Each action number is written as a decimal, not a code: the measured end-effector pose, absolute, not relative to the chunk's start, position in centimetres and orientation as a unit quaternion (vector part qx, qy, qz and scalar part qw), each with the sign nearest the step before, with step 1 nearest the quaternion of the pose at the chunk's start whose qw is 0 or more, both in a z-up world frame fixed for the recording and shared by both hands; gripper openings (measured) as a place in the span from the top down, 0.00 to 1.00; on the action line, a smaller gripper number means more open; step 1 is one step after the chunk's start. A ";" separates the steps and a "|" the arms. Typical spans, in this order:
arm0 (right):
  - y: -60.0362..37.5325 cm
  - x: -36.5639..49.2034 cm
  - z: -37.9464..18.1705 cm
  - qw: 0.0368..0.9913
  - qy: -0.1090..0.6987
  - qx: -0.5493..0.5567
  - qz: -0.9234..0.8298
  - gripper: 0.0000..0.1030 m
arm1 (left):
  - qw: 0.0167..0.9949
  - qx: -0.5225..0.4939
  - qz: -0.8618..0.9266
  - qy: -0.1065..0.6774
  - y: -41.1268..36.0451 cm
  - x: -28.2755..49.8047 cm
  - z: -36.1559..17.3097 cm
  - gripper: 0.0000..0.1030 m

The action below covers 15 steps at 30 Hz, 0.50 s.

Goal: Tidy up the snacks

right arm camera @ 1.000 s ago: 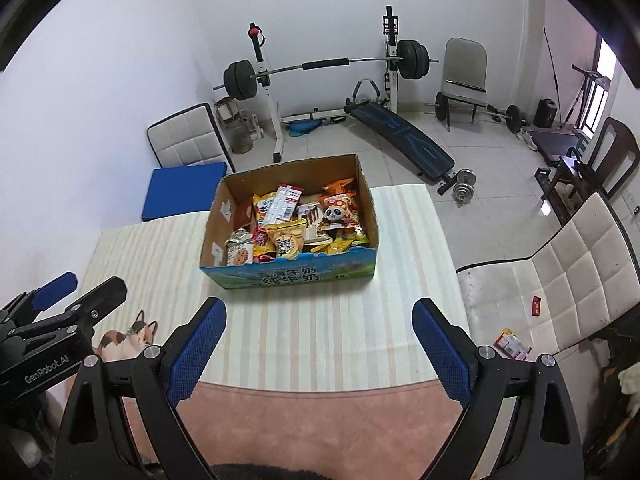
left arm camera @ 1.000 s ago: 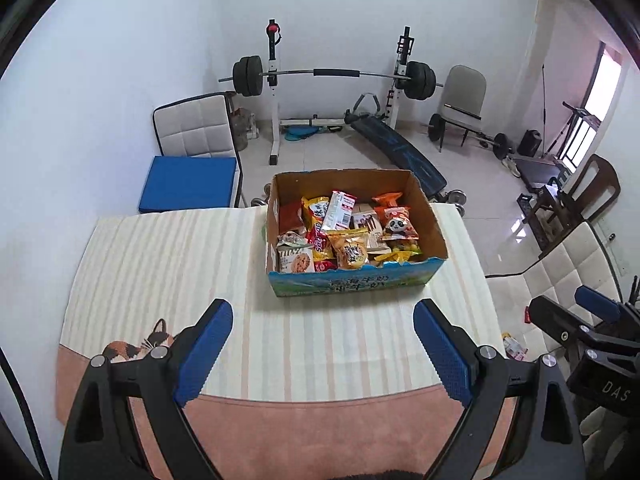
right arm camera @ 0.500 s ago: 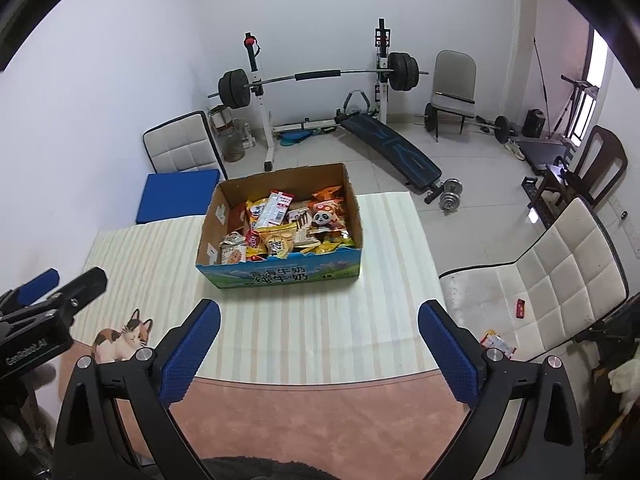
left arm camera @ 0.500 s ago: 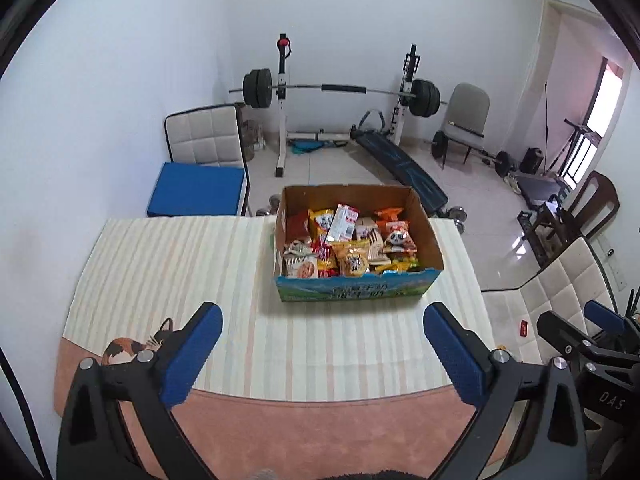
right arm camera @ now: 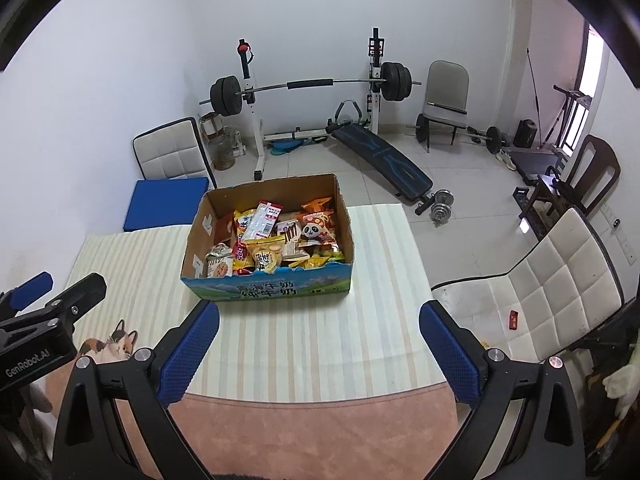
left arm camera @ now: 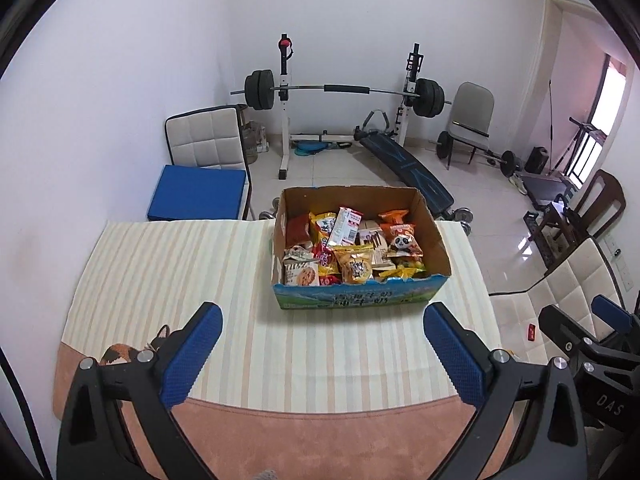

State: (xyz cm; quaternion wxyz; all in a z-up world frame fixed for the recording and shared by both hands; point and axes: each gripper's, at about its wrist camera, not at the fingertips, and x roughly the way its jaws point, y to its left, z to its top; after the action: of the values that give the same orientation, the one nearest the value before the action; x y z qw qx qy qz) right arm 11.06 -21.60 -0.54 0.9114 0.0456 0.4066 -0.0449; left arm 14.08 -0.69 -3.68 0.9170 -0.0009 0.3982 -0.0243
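Note:
An open cardboard box [left arm camera: 356, 300] [right arm camera: 272, 290] with a blue printed front stands at the far side of a striped table mat [left arm camera: 168, 272] [right arm camera: 320, 336]. It is full of mixed snack packets [left arm camera: 354, 266] [right arm camera: 276, 240], among them a panda bag [left arm camera: 404, 242] and a cookie pack [left arm camera: 301, 275]. My left gripper [left arm camera: 320, 344] is open and empty, held above the near part of the mat. My right gripper [right arm camera: 320, 340] is open and empty too, to the right of the left one.
A weight bench with barbell [left arm camera: 344, 90] stands behind the table. A blue-cushioned chair [left arm camera: 200, 192] is at the far left, a white padded chair [right arm camera: 552, 292] at the right. A cat picture [right arm camera: 116, 342] marks the mat's near left corner.
Both grippers have pulled back and risen, so the box and table look smaller and farther. Both stay open and empty.

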 end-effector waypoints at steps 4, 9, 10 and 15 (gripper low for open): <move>-21.6 12.6 -0.9 0.913 0.402 0.046 -0.048 0.01 | 0.919 0.001 -0.017 0.395 -0.8 15.6 -4.3 0.00; -22.1 14.3 -1.2 0.918 0.389 0.041 -0.059 0.01 | 0.918 0.002 -0.012 0.397 -0.8 17.3 -4.9 0.00; -22.2 14.6 -1.2 0.918 0.389 0.041 -0.061 0.01 | 0.918 0.002 -0.011 0.397 -0.9 17.7 -5.1 0.00; -22.5 15.8 -1.4 0.921 0.382 0.036 -0.072 0.01 | 0.918 0.009 -0.008 0.396 -1.1 18.3 -5.8 0.00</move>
State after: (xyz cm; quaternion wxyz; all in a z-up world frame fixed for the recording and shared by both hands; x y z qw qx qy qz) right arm 15.82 -22.49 -1.43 0.9207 0.0357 0.3818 -0.0719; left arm 18.29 -1.10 -5.76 0.9182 0.0085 0.3960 -0.0082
